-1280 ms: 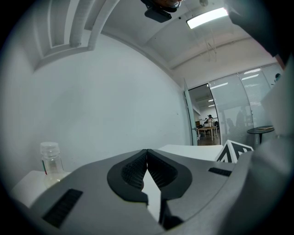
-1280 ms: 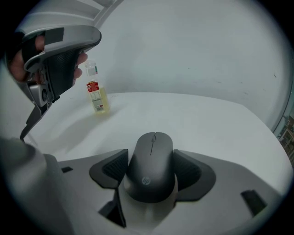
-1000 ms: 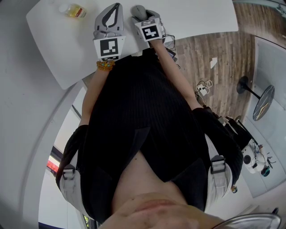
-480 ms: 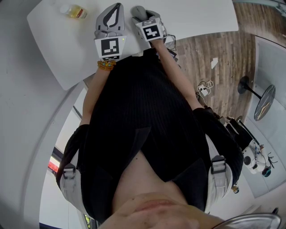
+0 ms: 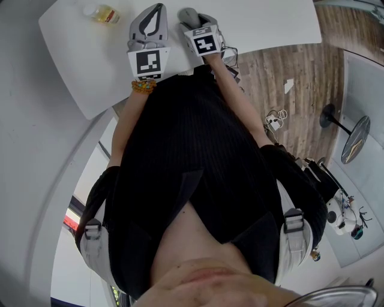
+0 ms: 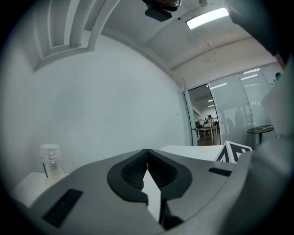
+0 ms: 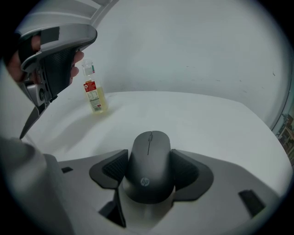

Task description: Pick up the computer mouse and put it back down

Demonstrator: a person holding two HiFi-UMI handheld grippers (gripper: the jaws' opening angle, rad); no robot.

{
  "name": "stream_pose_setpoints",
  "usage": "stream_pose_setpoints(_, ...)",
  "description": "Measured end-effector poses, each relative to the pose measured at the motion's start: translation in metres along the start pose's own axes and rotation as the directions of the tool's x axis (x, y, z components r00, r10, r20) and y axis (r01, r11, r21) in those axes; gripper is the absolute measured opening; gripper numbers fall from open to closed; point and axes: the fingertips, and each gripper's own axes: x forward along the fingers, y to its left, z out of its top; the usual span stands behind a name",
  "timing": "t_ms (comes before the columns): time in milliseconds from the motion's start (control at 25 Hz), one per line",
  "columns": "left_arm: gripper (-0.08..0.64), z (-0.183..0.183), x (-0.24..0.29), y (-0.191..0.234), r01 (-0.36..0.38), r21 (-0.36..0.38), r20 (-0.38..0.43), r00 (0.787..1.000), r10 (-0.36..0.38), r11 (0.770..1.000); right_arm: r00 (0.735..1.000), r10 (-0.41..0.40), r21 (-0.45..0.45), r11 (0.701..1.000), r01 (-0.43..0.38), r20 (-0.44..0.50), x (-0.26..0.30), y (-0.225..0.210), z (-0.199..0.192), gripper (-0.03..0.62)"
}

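A dark grey computer mouse sits between the black pads of my right gripper, which is shut on its two sides. In the head view the mouse pokes out ahead of the right gripper over the white table. I cannot tell whether it rests on the table or hangs just above it. My left gripper is beside it on the left, shut with nothing in it; its tips meet. The left gripper also shows at the upper left of the right gripper view.
A small bottle of yellow liquid stands at the table's far left corner, left of both grippers, also seen as the bottle. The table's near edge runs just under the grippers. Cables lie on the wooden floor to the right.
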Motion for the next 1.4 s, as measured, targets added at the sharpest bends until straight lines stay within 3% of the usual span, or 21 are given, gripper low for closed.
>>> stream_pose_setpoints(440,0.014,-0.001,0.001,0.000,0.001,0.001,-0.003,1.000,-0.001,1.000,0.996,-0.035,-0.003,0.999,0.035,0.081,-0.013,-0.008,0.027,0.282)
stream_pose_setpoints(800,0.014,0.002,0.002,0.007,-0.011,-0.001,0.008,1.000,0.011,1.000,0.961,-0.073,-0.019,0.997,0.081,0.268,-0.055,-0.009,0.088,0.282)
stream_pose_setpoints(1120,0.014,0.004,0.001,0.011,-0.025,-0.002,0.012,1.000,0.025,1.000,0.891,-0.107,-0.018,0.992,0.128,0.441,-0.102,-0.003,0.134,0.281)
stream_pose_setpoints(1400,0.014,0.017,-0.003,0.017,-0.043,-0.021,0.038,0.998,0.044,0.999,0.759,-0.131,-0.013,0.984,0.180,0.638,-0.140,0.004,0.164,0.281)
